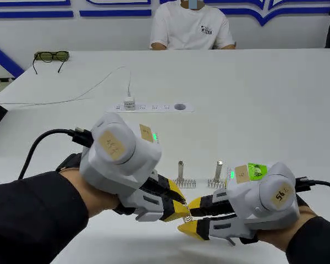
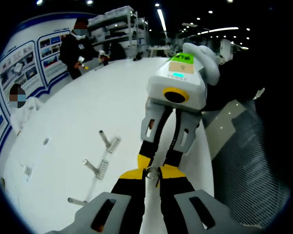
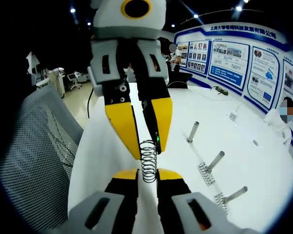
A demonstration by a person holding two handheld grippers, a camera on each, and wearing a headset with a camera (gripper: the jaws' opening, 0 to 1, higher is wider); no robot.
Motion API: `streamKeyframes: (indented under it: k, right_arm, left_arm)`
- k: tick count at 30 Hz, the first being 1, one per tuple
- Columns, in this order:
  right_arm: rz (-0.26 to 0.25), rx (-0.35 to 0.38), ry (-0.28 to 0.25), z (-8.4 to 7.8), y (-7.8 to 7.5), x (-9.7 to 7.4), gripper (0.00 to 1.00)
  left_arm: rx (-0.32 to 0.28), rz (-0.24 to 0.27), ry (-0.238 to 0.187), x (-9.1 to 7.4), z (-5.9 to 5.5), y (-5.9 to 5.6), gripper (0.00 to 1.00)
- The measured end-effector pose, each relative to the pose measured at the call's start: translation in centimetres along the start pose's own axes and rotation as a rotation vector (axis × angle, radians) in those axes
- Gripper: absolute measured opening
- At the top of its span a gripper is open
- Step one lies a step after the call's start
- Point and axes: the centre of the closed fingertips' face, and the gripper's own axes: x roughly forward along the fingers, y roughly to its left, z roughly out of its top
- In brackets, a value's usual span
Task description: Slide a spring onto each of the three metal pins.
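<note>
wide white table point(image 1: 264, 93) holds power strip point(image 1: 154, 107), glasses point(image 1: 51, 55), three pins point(image 3: 216, 161); wall posters point(image 3: 229, 53) behind.

not much you can actually read here
tan sticker point(image 2: 183, 68) on the right gripper point(image 2: 155, 165) says "9", the print under it is too small. handwritten sticker point(image 1: 111, 144) on the left gripper point(image 1: 180, 208) is a scrawl i can't make out. wall board point(image 3: 244, 30) headline is chinese, too tiny to read.

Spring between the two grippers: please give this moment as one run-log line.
left gripper: shut on spring | right gripper: shut on same spring | three pins: bare | two loose springs: lying beside pins
</note>
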Motion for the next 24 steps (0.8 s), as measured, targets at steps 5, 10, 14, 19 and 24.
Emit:
streamKeyframes:
  k: [5, 10, 14, 19, 24]
  right_arm:
    - [0.003, 0.002, -0.008, 0.1, 0.0, 0.1, 0.14]
    - [0.008, 0.001, -0.007, 0.1, 0.3, 0.2, 0.13]
    - [0.006, 0.006, -0.010, 0.1, 0.2, 0.2, 0.14]
    - [-0.003, 0.023, -0.015, 0.1, -0.1, 0.1, 0.20]
    - [-0.016, 0.035, -0.016, -0.1, -0.5, -0.5, 0.24]
  left_arm:
    - [-0.007, 0.000, -0.003, 0.0, 0.1, -0.1, 0.09]
    - [-0.016, -0.006, -0.008, 0.1, 0.2, -0.2, 0.09]
    - [-0.015, -0.005, -0.005, 0.1, 0.1, -0.2, 0.09]
    - [-0.024, 0.004, 0.006, -0.3, -0.4, 0.2, 0.09]
    - [-0.041, 0.022, 0.008, -1.0, -0.9, 1.0, 0.09]
